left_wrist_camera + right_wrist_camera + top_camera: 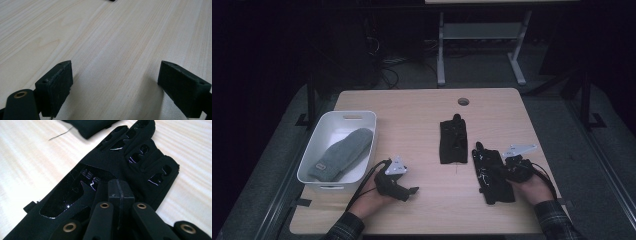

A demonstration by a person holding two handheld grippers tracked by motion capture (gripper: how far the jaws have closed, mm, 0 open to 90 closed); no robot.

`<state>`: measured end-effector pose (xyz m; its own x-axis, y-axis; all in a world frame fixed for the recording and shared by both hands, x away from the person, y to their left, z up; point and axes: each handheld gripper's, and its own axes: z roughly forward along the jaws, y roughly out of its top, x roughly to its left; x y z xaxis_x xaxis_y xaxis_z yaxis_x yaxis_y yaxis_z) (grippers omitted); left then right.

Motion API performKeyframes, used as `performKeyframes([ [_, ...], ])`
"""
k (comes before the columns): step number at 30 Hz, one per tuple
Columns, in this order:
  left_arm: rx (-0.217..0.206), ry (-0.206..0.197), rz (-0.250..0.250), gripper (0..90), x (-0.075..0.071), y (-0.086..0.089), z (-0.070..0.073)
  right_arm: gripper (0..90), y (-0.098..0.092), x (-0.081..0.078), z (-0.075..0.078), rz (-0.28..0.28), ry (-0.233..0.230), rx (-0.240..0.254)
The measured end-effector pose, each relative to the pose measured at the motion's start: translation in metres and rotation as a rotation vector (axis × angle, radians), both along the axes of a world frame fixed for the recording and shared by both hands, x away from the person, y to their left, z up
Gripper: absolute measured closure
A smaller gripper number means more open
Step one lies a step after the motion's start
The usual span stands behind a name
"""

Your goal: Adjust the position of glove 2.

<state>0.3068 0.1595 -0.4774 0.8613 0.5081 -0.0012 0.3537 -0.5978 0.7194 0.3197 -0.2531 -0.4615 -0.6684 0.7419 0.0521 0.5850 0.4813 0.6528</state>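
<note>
From my station the desk reads as pale wood laminate, smooth with fine straight grain. The nearer black glove looks like matt stretch cloth with glossy, rubbery patches on palm and fingers. The grey mitten is soft, fuzzy knit. Its tub seems smooth white plastic. My left gripper has matt black, slightly rough pads; the right gripper shows brass-coloured rivets.

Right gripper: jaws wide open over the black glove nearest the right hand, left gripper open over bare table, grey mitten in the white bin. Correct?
Not quite. The right gripper is shut, its jaws pressed together over the black glove, as the right gripper view shows. The rest holds: the left gripper is open over bare table, and the grey mitten lies in the white bin.
</note>
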Motion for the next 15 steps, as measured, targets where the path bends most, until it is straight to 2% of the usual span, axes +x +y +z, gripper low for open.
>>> performKeyframes([
  [5, 0.001, -0.001, -0.001, 11.8, 0.000, 0.000, 0.000, 90.0, 0.005, -0.015, 0.001, -0.002, 0.024, 0.006],
  [15, -0.008, 0.003, 0.005, 11.8, 0.000, 0.000, 0.000, 90.0, 0.029, -0.045, 0.004, 0.029, 0.017, -0.034],
])
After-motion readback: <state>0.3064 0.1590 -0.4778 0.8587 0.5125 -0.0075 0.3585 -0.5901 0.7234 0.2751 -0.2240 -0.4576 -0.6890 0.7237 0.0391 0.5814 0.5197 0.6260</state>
